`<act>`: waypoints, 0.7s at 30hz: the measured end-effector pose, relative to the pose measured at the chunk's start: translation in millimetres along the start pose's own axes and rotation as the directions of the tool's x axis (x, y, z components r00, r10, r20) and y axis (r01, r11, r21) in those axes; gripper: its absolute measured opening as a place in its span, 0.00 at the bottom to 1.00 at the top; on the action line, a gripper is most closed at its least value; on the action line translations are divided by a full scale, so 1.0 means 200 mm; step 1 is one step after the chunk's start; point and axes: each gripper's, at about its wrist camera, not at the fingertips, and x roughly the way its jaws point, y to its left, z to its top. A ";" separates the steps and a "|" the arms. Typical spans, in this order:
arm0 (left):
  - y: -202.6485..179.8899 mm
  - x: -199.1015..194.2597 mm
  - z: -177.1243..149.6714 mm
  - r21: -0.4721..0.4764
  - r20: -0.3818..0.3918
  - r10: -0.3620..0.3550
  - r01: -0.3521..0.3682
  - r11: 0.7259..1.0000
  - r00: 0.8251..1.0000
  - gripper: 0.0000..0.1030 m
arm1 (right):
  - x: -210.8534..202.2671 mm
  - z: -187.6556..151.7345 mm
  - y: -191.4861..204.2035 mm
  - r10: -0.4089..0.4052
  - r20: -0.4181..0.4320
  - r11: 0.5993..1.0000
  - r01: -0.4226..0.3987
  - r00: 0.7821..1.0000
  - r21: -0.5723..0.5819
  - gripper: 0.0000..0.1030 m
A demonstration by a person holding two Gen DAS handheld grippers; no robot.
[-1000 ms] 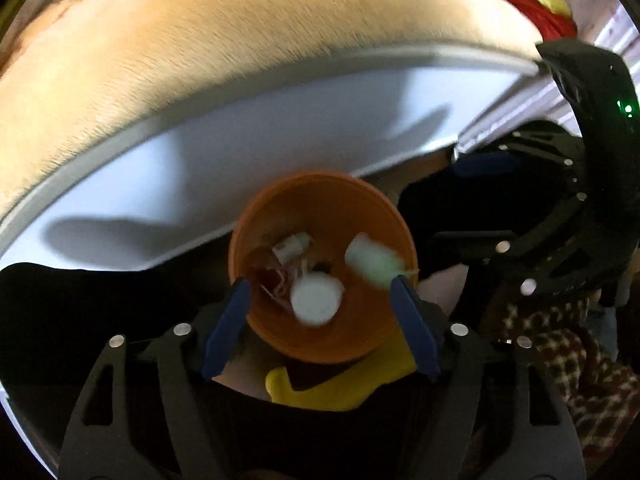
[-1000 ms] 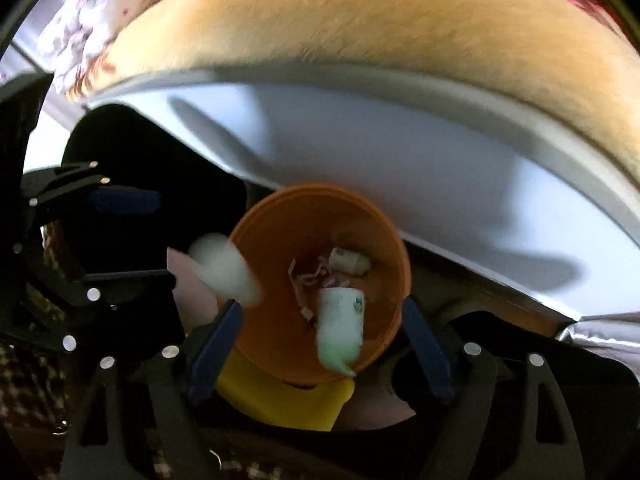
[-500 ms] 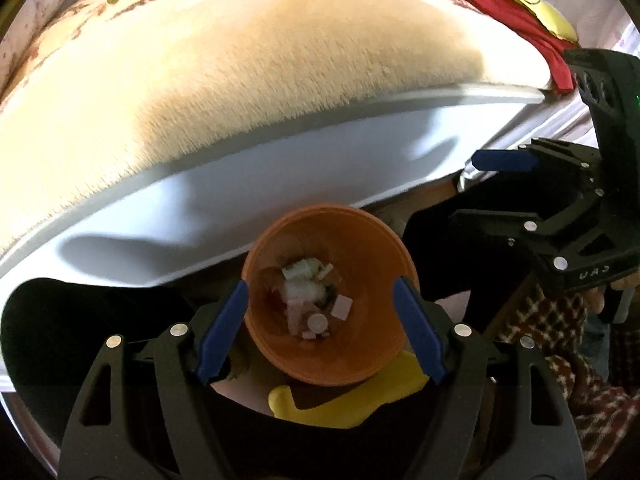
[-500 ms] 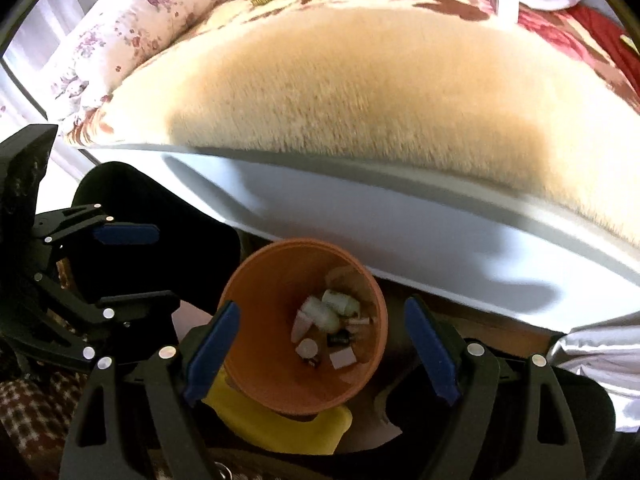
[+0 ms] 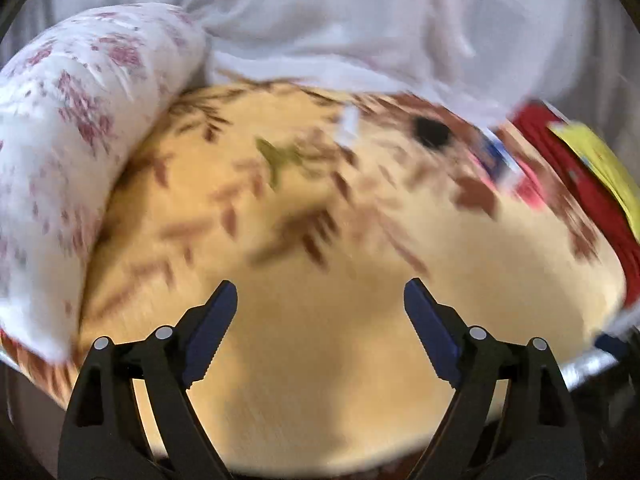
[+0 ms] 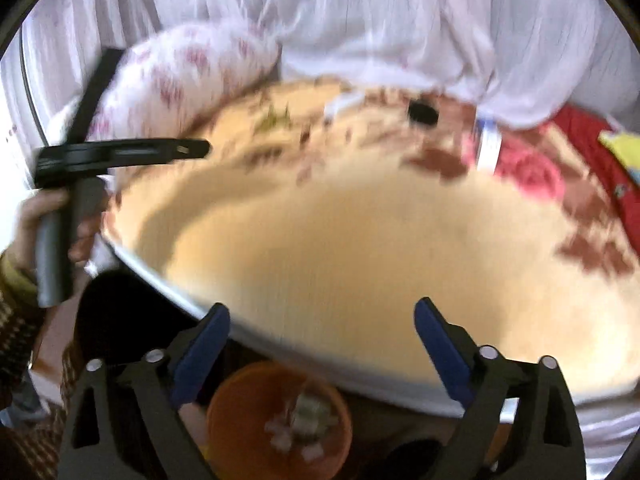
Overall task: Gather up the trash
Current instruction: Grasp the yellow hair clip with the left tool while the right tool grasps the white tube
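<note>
Left gripper (image 5: 320,304): jaws have just been opening, standing wide, holding nothing, over the tan blanket (image 5: 320,380).
Right gripper (image 6: 322,322): also just opening wide, gripping nothing.
Orange bin (image 6: 240,432): sitting below the bed edge, trash pieces (image 6: 304,420) lying inside.
Around: floral pillow (image 5: 60,140), white curtain (image 5: 360,20), small black object (image 5: 430,132) lying on the blanket.

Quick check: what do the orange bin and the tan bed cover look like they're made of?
Orange bin: probably moulded plastic, going by its smooth, even-coloured wall; blur hides the finish. Tan bed cover: soft, matte plush or fleece, probably; it shows no shine and drapes over the mattress edge, though blur hides the pile.
</note>
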 end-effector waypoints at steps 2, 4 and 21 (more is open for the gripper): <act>0.05 0.12 0.12 -0.037 -0.002 0.045 -0.045 0.998 0.999 0.81 | 0.00 0.06 -0.01 0.003 0.048 1.000 -0.003 0.999 0.002 0.95; 0.08 0.22 0.20 -0.059 -0.011 0.060 -0.061 0.996 0.998 0.81 | 0.02 0.11 -0.02 0.014 0.069 1.000 -0.014 0.997 0.004 0.95; 0.14 0.85 0.53 -0.144 -0.097 0.172 -0.185 0.972 0.980 0.81 | 0.29 0.35 -0.07 0.052 0.082 0.998 -0.054 0.995 0.018 0.95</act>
